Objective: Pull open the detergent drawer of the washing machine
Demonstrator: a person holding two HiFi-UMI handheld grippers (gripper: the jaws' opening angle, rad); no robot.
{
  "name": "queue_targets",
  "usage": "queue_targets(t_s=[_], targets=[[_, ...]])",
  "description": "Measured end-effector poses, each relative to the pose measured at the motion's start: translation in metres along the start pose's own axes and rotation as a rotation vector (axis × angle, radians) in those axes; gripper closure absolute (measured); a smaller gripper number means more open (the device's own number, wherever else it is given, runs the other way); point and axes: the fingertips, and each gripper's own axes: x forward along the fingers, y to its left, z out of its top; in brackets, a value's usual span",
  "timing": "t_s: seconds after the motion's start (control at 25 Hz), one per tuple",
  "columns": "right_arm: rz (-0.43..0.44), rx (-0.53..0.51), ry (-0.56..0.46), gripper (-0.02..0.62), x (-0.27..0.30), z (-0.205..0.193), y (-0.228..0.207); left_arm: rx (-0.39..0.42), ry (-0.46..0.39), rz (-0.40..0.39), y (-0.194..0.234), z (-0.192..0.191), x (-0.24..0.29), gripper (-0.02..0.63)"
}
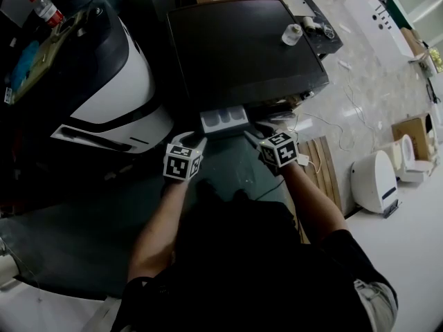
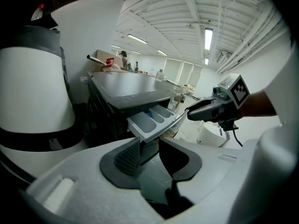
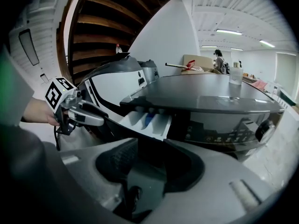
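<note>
Drawer (image 1: 223,120) out; blue insert (image 3: 148,118), prob.

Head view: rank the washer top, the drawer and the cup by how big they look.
1. washer top, by far the largest.
2. drawer, open at the front edge.
3. cup, smallest. It stands farther from the camera than the drawer, but the difference is plain.

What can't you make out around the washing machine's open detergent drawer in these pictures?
Control panel lettering: right gripper view, too small and dim.
Washing machine door: head view, hidden below its top and the person's arms.
Detergent drawer contents: head view, too small.
Whether the left gripper fingers touch the drawer front: left gripper view, shadow.
</note>
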Motion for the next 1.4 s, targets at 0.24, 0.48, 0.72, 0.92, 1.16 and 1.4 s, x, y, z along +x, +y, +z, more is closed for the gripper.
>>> queue_targets(t_s=[0.24, 0.48, 0.72, 0.92, 1.16, 1.4], targets=[[0.043, -0.052, 0.028, 0.456, -0.014, -0.012, 0.004, -0.019, 0.005, 0.016, -0.014, -0.008, -0.006, 0.476], [0.078, -0.068, 0.031, 0.471, -0.025, -0.023, 0.008, -0.041, 0.011, 0.036, -0.027, -0.017, -0.011, 0.476], [0.110, -0.076, 0.037, 0.474, -0.036, -0.035, 0.015, -0.067, 0.008, 0.058, -0.039, -0.027, -0.018, 0.476], [0.131, -0.084, 0.042, 0.481, -0.043, -0.045, 0.019, -0.083, 0.003, 0.071, -0.049, -0.035, -0.022, 0.476], [0.141, -0.078, 0.029, 0.489, -0.053, -0.054, 0.023, -0.109, -0.016, 0.087, -0.060, -0.041, -0.028, 0.476], [0.147, -0.051, 0.020, 0.489, -0.060, -0.054, 0.022, -0.140, -0.026, 0.111, -0.060, -0.041, -0.033, 0.468]])
